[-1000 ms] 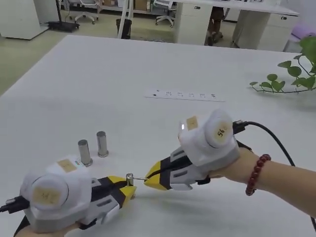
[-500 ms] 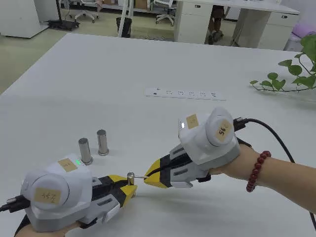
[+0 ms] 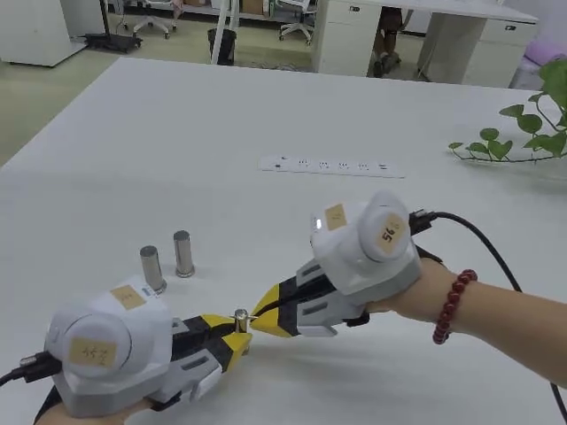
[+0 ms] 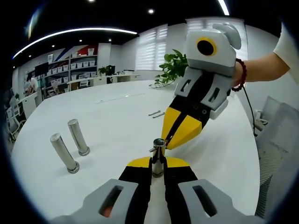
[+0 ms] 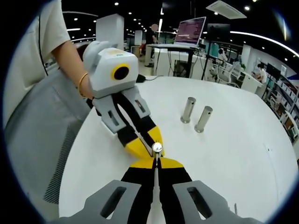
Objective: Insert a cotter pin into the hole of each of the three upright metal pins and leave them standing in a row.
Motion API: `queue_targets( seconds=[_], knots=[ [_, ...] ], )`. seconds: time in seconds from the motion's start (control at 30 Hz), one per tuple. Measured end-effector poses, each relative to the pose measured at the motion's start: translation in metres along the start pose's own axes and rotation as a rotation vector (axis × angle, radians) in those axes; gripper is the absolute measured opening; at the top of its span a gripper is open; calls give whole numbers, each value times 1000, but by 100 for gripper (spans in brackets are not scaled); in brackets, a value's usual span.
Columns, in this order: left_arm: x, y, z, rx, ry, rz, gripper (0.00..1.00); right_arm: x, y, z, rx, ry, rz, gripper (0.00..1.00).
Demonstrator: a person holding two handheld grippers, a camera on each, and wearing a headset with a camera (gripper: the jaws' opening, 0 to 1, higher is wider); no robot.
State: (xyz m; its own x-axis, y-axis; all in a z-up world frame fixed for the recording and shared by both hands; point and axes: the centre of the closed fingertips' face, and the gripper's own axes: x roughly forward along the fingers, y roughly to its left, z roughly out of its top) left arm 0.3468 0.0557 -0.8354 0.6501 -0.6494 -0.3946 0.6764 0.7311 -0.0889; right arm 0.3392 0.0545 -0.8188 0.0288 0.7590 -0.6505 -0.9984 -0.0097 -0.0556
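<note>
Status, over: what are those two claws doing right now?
Left gripper shut on pin, upright. Right gripper shut on cotter pin, at pin's top. Two other pins stand clear.

Silver cylindrical metal pins (image 3: 183,254) sit on a white surface (image 3: 266,115); left claw (image 3: 237,335) and right claw (image 3: 258,320) are yellow-tipped black.

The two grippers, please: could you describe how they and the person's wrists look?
Both the left gripper and right gripper have rounded white-grey bodies, black jaws with yellow tips, and tan handwritten stickers. A black cable trails the right; its wrist wears a red bead bracelet.
</note>
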Motion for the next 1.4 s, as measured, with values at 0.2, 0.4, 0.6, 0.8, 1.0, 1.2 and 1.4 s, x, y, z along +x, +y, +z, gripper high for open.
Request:
queue_targets(
  seconds=[0.2, 0.4, 0.6, 0.8, 1.0, 1.2, 1.4],
  knots=[
    [1, 0, -1, -4, 1, 6, 7, 3, -1, -3, 16, 16, -8, 8],
    [1, 1, -2, -5, 5, 8, 7, 1, 1, -5, 44, 13, -13, 13],
    [1, 2, -3, -3, 7, 12, 7, -7, 1, -3, 53, 12, -27, 10],
    [1, 2, -3, 1, 10, 17, 7, -8, 0, 0, 33, 8, -37, 5],
    [1, 2, -5, -7, 10, 23, 7, -2, 1, 2, 25, 9, -46, 5],
    [1, 3, -5, -41, -1, 33, 7, 0, -1, 4, 21, 4, -52, 4],
    [2, 8, -6, -23, 3, 50, 7, 2, -3, 6, 23, -1, -58, 4]
  ],
)
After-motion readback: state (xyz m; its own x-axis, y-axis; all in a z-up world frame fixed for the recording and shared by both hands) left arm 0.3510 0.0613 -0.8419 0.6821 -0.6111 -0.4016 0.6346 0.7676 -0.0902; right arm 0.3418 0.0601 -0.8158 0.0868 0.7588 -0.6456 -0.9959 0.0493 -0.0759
